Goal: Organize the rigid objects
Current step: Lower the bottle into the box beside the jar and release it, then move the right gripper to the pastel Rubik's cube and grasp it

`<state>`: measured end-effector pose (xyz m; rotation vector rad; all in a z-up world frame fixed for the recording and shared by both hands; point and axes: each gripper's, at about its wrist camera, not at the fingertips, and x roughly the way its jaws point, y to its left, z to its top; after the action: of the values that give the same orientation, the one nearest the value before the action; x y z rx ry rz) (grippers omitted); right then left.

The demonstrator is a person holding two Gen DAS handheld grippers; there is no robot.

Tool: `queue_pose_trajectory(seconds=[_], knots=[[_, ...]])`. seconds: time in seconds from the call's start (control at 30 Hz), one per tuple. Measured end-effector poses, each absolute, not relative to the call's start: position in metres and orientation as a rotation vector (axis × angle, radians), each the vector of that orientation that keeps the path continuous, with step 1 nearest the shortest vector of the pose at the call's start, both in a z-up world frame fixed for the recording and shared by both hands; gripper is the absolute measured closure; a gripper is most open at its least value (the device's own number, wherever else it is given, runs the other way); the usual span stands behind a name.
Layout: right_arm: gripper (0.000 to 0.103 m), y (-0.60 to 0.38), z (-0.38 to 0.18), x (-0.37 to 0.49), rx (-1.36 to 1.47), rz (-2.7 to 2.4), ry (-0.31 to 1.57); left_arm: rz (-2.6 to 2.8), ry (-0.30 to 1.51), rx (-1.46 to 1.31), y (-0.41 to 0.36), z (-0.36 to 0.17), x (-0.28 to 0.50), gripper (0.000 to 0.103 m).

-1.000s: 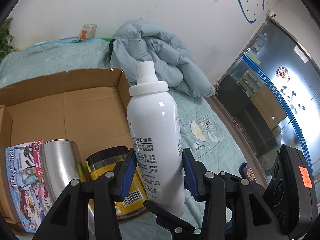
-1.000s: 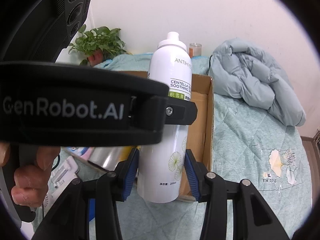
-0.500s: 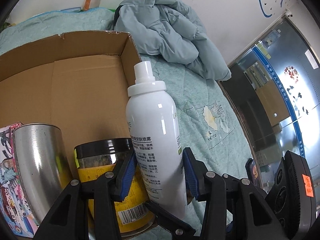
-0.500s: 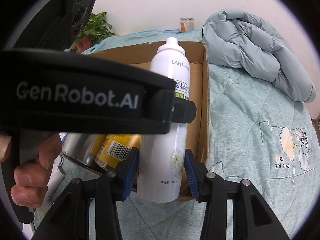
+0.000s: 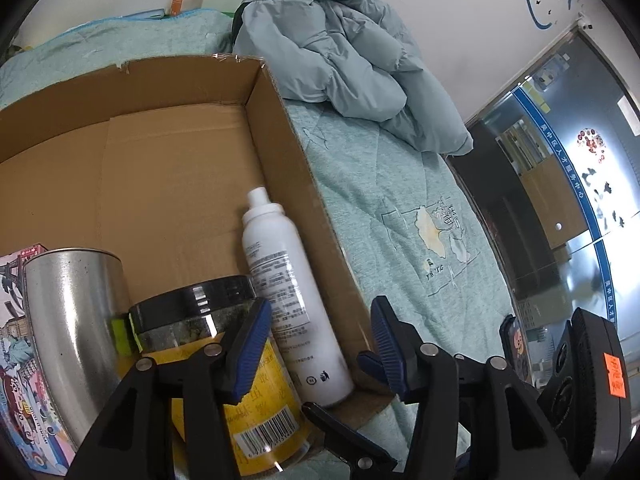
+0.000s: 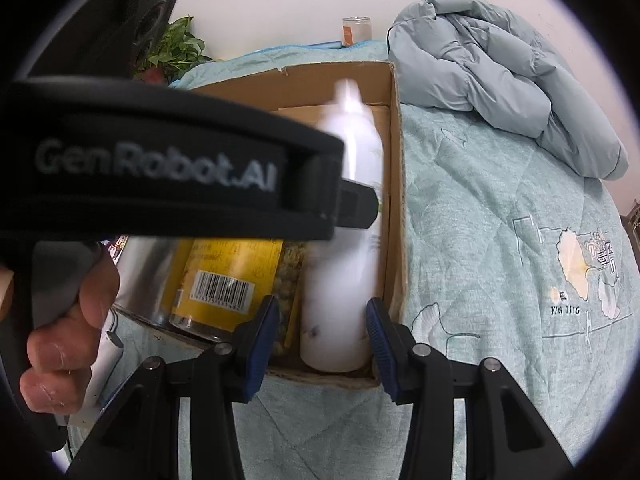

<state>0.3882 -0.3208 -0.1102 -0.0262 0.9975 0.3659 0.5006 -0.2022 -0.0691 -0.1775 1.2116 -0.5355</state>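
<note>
Leaning against the right wall of the brown cardboard box point(image 5: 168, 184), centre of the left wrist view, the white spray bottle point(image 5: 294, 312) is lying released; left gripper point(image 5: 320, 340) has just been opening, pads clear of it. Right gripper point(image 6: 320, 336) is framing the blurred bottle at lower centre; contact hard to tell. Black-lidded yellow jar point(image 5: 224, 360) & steel tumbler point(image 5: 72, 320) are partly cut off lower left, w/ a hand point(image 6: 60, 340) at the frame edge.

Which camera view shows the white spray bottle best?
The left wrist view: the spray bottle is sharp and almost fully visible, leaning inside the cardboard box. In the right wrist view it is blurred, partly hidden behind the left gripper's black body.
</note>
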Motion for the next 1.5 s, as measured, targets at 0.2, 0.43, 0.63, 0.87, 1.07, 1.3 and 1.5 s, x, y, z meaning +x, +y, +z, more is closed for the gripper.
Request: queue_pose_trajectory(seconds=[0.2,0.43,0.63,0.87,1.07,1.3,1.5], knots=[[0.041,-0.317,-0.099,0.375,-0.053,0.349,0.934,-0.476,1.059,-0.095,-0.186,-0.038,0.466,0.034],[0.016,-0.303,-0.067,0.326,-0.146,0.315,0.750,-0.348,0.776,-0.021,-0.149,0.025,0.393,0.004],[0.000,-0.290,-0.056,0.291,-0.168,0.339,0.679,-0.224,0.667,0.019,-0.107,0.059,0.327,0.004],[0.000,-0.283,-0.052,0.256,-0.169,0.347,0.654,-0.094,0.624,0.070,-0.057,0.078,0.254,0.003],[0.000,-0.276,-0.053,0.220,-0.163,0.437,0.660,-0.057,0.668,0.035,-0.007,0.081,0.190,0.003],[0.000,-0.298,-0.082,0.165,-0.119,0.793,0.732,-0.134,0.867,-0.117,0.034,0.030,0.127,0.003],[0.000,-0.286,-0.126,0.150,-0.138,0.833,0.868,-0.261,1.048,-0.259,0.032,-0.048,0.097,0.004]])
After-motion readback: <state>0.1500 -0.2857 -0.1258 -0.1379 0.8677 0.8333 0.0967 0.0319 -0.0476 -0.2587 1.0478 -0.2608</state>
